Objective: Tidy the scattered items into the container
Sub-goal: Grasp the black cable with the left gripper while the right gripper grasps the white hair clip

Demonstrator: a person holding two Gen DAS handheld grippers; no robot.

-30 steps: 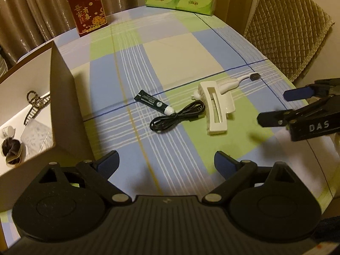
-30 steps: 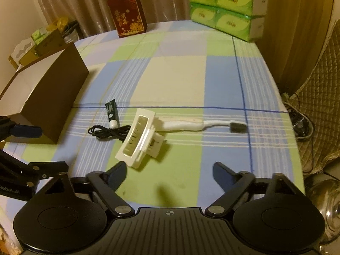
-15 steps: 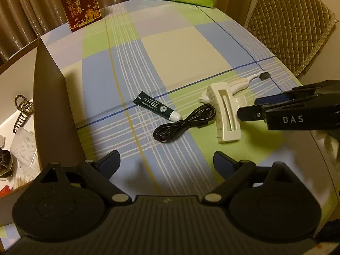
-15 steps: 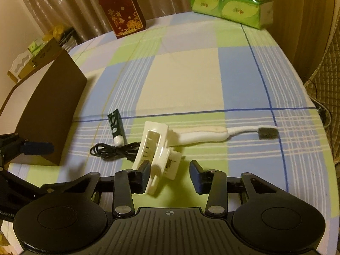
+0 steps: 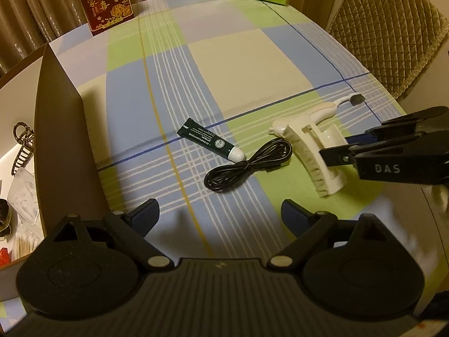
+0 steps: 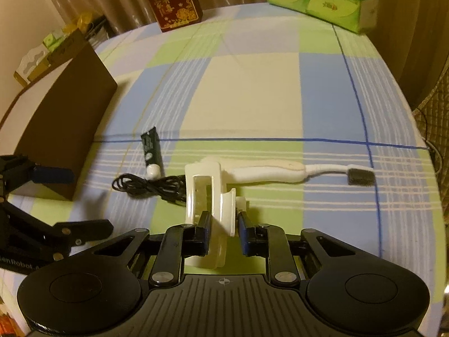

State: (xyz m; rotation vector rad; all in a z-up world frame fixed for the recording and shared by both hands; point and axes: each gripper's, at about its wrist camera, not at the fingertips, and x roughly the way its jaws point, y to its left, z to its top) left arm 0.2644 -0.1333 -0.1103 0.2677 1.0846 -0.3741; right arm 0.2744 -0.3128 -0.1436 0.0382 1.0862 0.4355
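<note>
Your right gripper [image 6: 223,234], open wide a second ago, has now closed its fingers on the white hair clip [image 6: 209,191] on the checked tablecloth [image 5: 247,64]. Your left gripper [image 5: 220,214] hovers wide open, holding nothing. Beyond lie the black cable [image 5: 247,165], green tube [image 5: 210,142] and toothbrush [image 6: 286,170], with the cardboard box [image 5: 60,129] at the left

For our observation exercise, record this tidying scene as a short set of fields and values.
Container: brown cardboard box, on the table's left
Right gripper: closed on the white plastic hair claw clip
Left gripper: open, empty
Loose items: dark green tube, coiled black cable, white toothbrush
Already boxed: brown hair claw
</note>
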